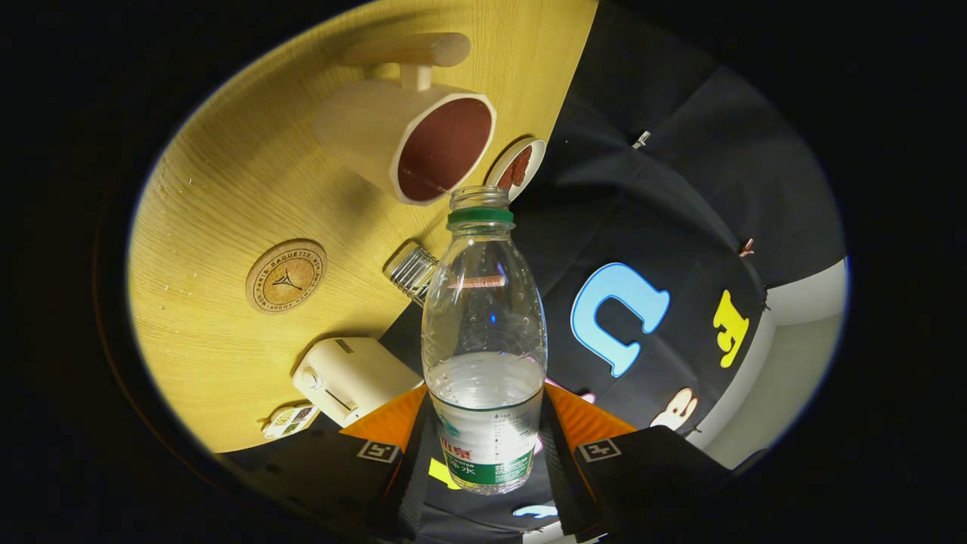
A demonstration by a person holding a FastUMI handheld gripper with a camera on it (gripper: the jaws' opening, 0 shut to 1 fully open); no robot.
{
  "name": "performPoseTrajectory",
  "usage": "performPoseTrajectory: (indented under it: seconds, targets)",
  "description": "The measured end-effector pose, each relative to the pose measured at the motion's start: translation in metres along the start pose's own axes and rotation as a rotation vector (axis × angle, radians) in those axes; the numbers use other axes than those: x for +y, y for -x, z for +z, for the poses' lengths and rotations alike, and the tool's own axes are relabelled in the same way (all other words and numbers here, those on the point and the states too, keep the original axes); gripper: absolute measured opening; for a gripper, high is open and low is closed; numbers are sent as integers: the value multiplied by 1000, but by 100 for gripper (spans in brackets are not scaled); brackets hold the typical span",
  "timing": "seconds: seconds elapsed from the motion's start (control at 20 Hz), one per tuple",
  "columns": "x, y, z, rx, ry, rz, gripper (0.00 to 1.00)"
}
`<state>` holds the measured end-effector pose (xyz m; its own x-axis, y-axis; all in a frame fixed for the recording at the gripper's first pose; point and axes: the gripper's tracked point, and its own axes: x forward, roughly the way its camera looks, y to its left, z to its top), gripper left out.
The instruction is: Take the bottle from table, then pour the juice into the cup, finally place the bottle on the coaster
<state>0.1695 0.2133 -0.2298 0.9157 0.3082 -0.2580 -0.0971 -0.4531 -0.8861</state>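
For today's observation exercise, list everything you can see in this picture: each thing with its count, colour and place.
Bottle: one, clear with green neck ring, uncapped, partly filled, between the fingers.
Cup: one, cream with wooden handle, reddish-brown inside, just beyond the bottle's mouth.
Coaster: one, round cork, on the table beside the cup.
Small dish: one, white, behind the cup.
Boxy appliance: one, cream, near the fingers.
Table: one, light wood.
Gripper: one, fingers pressed on the bottle.

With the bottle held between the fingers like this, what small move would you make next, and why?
Probably tip the bottle a little further toward the cup. The gripper is shut on the bottle, its open mouth sits just short of the cup's rim, and liquid still fills the bottle's lower part, so pouring looks unfinished. The coaster comes later.
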Motion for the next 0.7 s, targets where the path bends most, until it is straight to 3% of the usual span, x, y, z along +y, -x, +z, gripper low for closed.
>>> performPoseTrajectory:
  seconds: [0.35, 0.55, 0.7]
  targets:
    - [6, -4, -5, 18, -61, 12, 70]
    - [19, 0, 2, 24, -277, 65, 70]
    - [33, 6, 10, 29, -517, 130, 70]
